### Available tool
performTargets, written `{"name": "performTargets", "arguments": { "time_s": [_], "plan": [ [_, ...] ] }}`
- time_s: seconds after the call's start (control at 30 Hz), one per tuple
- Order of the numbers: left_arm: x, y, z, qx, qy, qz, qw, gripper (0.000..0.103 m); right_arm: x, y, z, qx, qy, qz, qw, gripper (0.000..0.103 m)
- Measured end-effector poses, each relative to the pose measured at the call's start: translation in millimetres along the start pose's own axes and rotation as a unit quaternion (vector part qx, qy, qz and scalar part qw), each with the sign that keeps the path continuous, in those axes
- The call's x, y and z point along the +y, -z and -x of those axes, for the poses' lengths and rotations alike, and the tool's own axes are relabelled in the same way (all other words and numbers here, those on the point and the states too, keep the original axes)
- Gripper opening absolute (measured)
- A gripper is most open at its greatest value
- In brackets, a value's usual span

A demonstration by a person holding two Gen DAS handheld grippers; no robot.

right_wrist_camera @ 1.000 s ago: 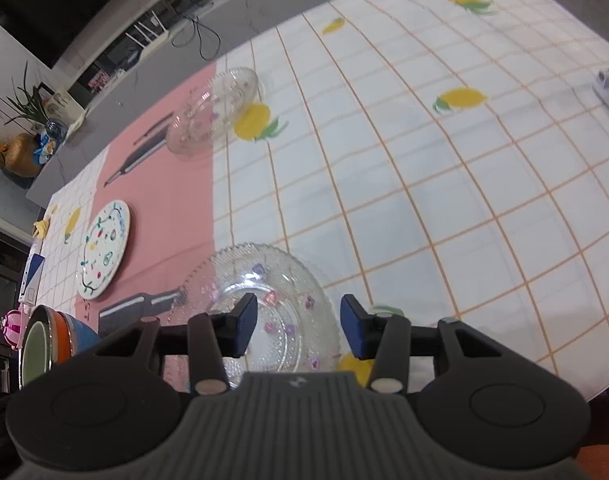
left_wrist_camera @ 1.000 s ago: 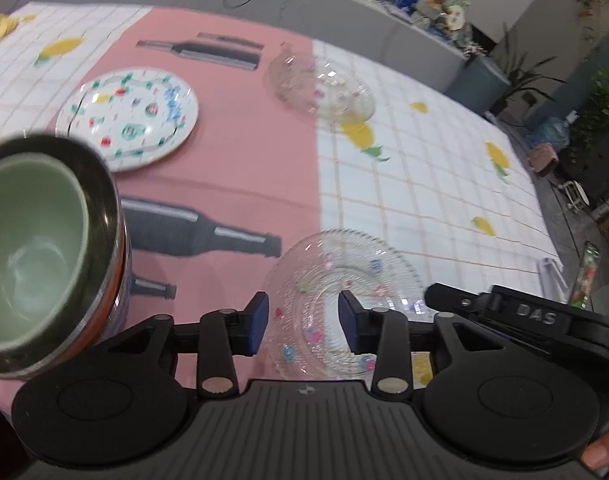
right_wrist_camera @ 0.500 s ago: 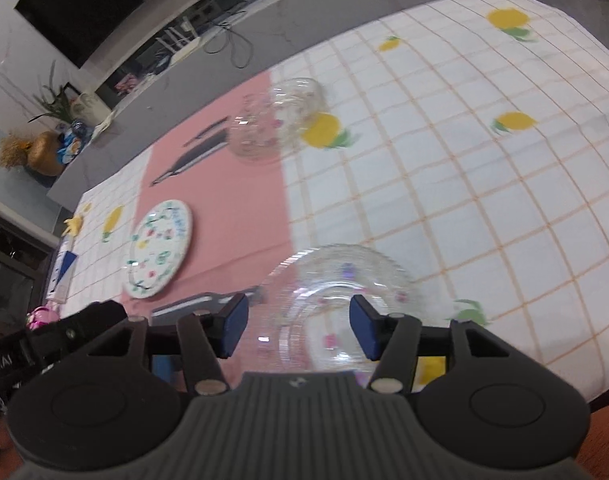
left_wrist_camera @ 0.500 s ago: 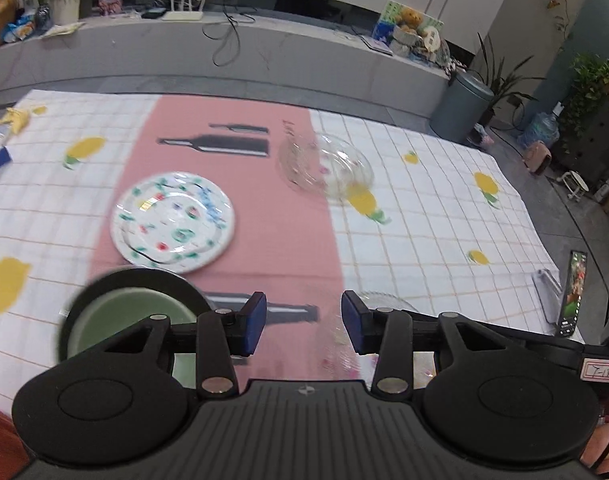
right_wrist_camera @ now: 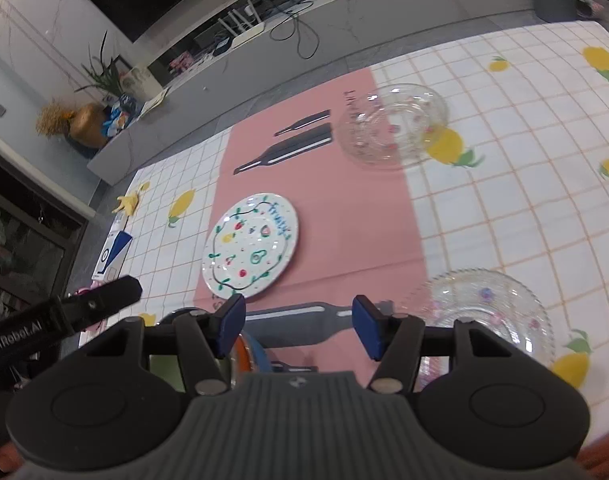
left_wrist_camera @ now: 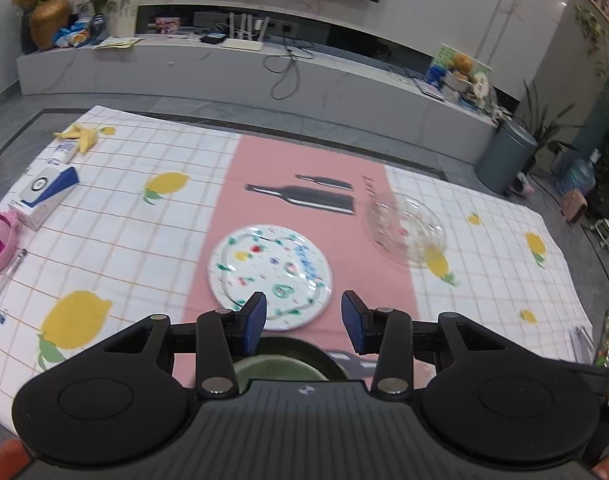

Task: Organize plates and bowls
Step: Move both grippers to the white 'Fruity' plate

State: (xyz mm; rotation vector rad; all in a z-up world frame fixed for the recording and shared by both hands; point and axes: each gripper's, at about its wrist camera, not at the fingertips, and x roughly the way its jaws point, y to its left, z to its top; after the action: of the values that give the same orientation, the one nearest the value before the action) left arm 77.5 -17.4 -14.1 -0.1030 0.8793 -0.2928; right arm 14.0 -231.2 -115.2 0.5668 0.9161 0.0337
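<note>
Left wrist view: left gripper [left_wrist_camera: 303,320] wide, empty; painted plate [left_wrist_camera: 270,276] dead ahead, nearer than to right gripper [right_wrist_camera: 298,326], likewise wide.

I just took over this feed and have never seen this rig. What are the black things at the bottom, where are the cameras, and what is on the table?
Each black shape is a handheld two-finger gripper with a fisheye camera looking along its fingers. The left gripper and right gripper are both open and hold nothing. On the tablecloth lie a painted fruit plate, a far clear glass dish, a near glass plate and stacked bowls, green innermost, just under the left gripper.
</note>
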Motion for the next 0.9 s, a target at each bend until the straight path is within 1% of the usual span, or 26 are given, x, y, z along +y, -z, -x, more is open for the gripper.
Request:
{"name": "performTargets", "arguments": {
  "time_s": [0.3,0.43,0.5,0.63,0.7,0.8,0.9],
  "plan": [
    [50,-26,-21,-0.006,-0.022,0.015,0.9996,0.049,30,-17,-38,0.026,-0.006,0.016,1.0,0.06],
    [74,-37,-36,-0.01,-0.02,0.033,0.9992,0.049,40,-28,-57,0.03,-0.004,0.027,0.999,0.06],
    [85,-40,-46,-0.005,-0.023,0.046,0.9987,0.049,43,-35,-67,0.033,-0.003,0.029,0.999,0.06],
    [100,-43,-71,0.007,-0.027,0.051,0.9983,0.049,44,-47,-88,0.045,0.003,0.03,0.999,0.062],
    [105,-44,-81,0.008,-0.024,0.055,0.9982,0.049,44,-53,-99,0.05,0.006,0.03,0.998,0.062],
    [115,-45,-98,0.016,-0.01,0.068,0.9975,0.049,43,-61,-115,0.059,0.011,0.029,0.998,0.062],
    [121,-45,-112,0.017,-0.01,0.076,0.9969,0.051,40,-68,-131,0.067,0.013,0.025,0.997,0.062]
  ]
}}
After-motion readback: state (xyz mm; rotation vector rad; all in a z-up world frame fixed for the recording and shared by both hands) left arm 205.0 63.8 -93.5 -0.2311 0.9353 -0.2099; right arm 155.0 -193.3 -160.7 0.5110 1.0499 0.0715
